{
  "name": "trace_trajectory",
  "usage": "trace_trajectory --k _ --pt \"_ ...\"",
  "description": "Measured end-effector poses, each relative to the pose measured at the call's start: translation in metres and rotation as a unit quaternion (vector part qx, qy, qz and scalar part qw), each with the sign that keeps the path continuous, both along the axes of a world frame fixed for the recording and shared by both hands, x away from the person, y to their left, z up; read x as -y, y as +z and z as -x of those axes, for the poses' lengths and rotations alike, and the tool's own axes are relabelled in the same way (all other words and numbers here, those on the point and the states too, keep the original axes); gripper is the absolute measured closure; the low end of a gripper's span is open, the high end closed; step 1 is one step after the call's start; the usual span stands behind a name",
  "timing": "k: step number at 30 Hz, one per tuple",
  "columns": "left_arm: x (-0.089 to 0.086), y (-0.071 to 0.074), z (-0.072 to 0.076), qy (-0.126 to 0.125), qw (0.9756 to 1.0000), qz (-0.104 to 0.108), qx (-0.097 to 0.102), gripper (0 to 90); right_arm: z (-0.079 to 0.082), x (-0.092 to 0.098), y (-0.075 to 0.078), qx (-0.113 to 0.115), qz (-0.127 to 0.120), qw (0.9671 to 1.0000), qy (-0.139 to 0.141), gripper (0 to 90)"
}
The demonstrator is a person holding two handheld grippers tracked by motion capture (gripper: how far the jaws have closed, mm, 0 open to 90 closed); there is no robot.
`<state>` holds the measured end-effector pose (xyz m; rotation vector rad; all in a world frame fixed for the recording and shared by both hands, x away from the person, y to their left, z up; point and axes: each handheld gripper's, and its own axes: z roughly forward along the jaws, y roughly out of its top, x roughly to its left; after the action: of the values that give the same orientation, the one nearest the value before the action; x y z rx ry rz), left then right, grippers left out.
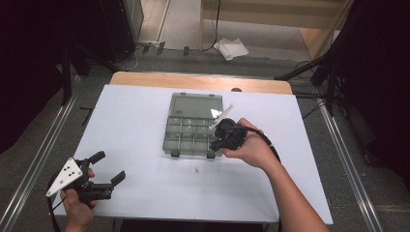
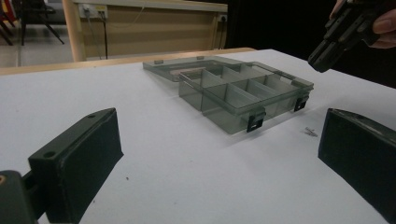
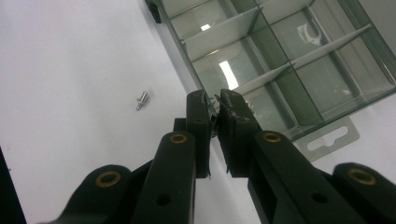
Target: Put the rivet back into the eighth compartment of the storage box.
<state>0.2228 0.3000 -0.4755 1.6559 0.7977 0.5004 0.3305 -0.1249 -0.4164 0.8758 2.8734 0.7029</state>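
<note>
A: Status on the right gripper [image 3: 214, 103]?

B: Jaws nearly together, just a thin slit between them. Something tiny and metallic sits in that slit near the tips, looks like a small pin, but it's too small to say for sure. It hovers over the near edge of the compartment box [image 1: 193, 126], by the right front corner.

A: Box state?

B: Smoky clear plastic, lid [image 1: 196, 104] flipped open flat away from the person, two black latches [image 2: 256, 122] on the near wall. It sits mid-table on the white tabletop [image 1: 145, 183]. In the right gripper view the compartments in sight look empty.

A: Left gripper [image 1: 107, 166]?

B: Jaws spread wide, nothing between them. Held at the near left corner of the table, well apart from the box. In its own view the jaws frame the box from low down, with the right gripper hanging above the far right corner.

A: Loose parts?

B: One small metal stud [image 1: 197, 169] lying on the tabletop, just in front of the box, near the right latch. In the right gripper view it lies off to the left of the jaws, not touching them or the box.
</note>
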Motion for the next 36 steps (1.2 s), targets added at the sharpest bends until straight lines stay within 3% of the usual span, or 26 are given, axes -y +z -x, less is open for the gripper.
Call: trace_trajectory --k 17,36 --pt "0.000 0.000 0.000 0.001 1.0000 0.002 0.000 0.0 -0.010 0.005 0.005 0.001 0.007 0.9999 -0.013 83.8" --pt "-0.002 0.001 0.000 0.001 1.0000 -0.001 0.001 0.0 -0.022 -0.001 -0.005 -0.003 0.017 0.9998 -0.012 83.8"
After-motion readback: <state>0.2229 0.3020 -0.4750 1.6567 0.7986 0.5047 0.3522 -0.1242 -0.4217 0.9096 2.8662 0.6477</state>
